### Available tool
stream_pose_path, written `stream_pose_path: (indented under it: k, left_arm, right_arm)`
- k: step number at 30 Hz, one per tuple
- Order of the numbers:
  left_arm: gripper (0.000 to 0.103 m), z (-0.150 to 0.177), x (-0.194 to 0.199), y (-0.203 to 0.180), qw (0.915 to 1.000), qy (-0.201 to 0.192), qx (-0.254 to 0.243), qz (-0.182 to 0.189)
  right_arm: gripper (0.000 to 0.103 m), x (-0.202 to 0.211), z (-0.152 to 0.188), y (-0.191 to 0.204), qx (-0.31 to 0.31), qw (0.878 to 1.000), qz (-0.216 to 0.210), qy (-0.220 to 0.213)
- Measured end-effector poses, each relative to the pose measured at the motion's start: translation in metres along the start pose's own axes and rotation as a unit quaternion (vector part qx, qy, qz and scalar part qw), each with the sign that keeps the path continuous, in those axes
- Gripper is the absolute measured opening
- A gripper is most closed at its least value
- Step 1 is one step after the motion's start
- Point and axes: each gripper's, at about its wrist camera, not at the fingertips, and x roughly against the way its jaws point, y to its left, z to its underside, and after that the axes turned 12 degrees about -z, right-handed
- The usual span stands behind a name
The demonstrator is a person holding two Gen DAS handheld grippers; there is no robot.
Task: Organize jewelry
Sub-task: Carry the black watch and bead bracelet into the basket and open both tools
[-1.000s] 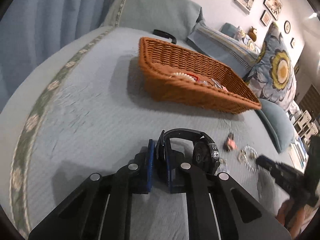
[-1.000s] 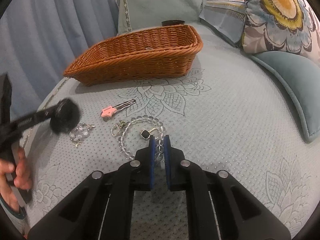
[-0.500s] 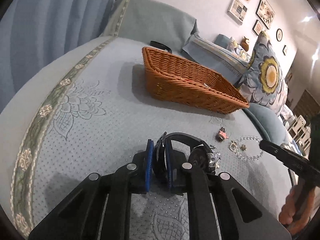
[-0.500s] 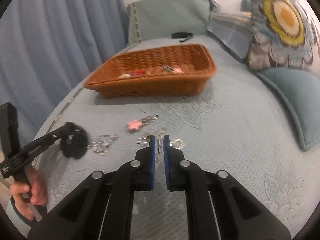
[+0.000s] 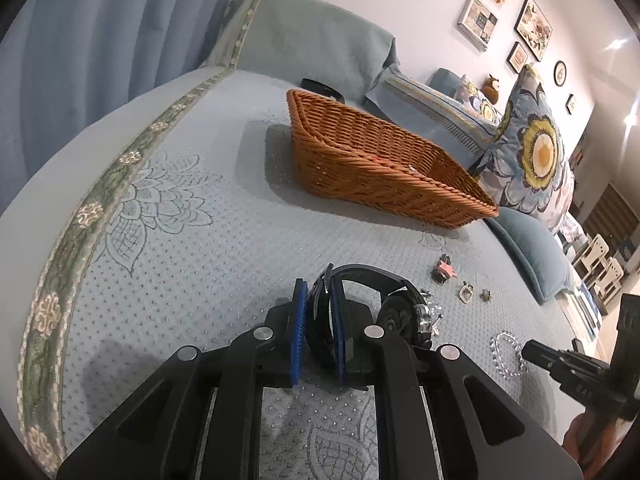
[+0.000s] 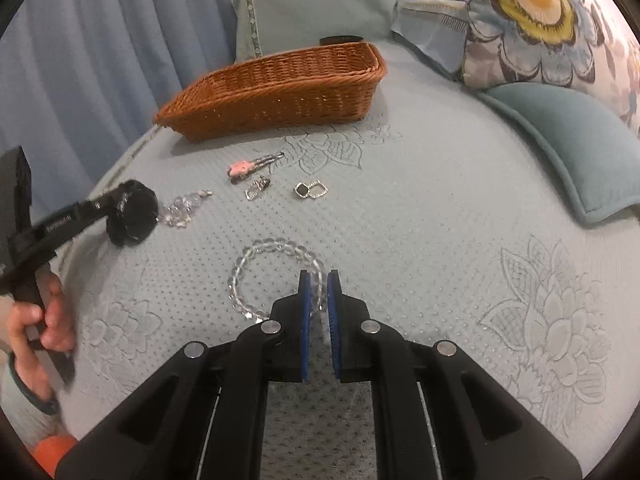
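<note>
Bead bracelet carried back from the wicker basket [image 6: 280, 92].
Right gripper [image 6: 319, 280] jaws opening around the bracelet [image 6: 248, 256], now on the bedspread; left gripper [image 5: 319, 304] clamps the black watch [image 5: 396, 312] strap.

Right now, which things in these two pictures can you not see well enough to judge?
- Inside of the wicker basket: both views, its own near wall hides the floor.
- Black watch strap: left wrist view, hidden between the left gripper pads.
- Clear bead bracelet: right wrist view, near side behind the right gripper.
- Dark thing beyond the basket: too small to name.
</note>
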Motion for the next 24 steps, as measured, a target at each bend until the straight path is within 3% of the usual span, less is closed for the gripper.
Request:
stream_pose_path:
  k: [3,9,10,12,17,24]
  left_arm:
    - [0.01,0.0,0.0,0.0,1.0,0.001,0.001,0.001]
    - [0.01,0.001,-0.001,0.0,1.0,0.001,0.0,0.0]
    - [0.01,0.001,-0.001,0.0,1.0,0.001,0.0,0.0]
    - [0.01,0.002,-0.001,0.0,1.0,0.001,-0.002,0.001]
    - [0.01,0.002,0.002,-0.003,0.9999,-0.008,-0.007,-0.002]
    - [0.012,-0.001,0.015,-0.007,0.9994,-0.03,-0.017,0.004]
  right_arm:
    - [0.021,-0.007,-0.004,0.008,0.02,1.0,0.008,0.012]
    - [0.022,-0.028,-0.004,0.024,0.074,0.996,0.05,0.03]
    - [0.022,-0.03,-0.004,0.026,0.082,0.995,0.056,0.032]
    - [0.007,-0.033,-0.003,0.034,0.106,0.992,0.054,0.036]
    - [0.006,-0.032,-0.006,0.042,0.119,0.991,0.046,0.029]
    - [0.006,-0.008,-0.033,0.059,0.137,0.99,0.035,-0.016]
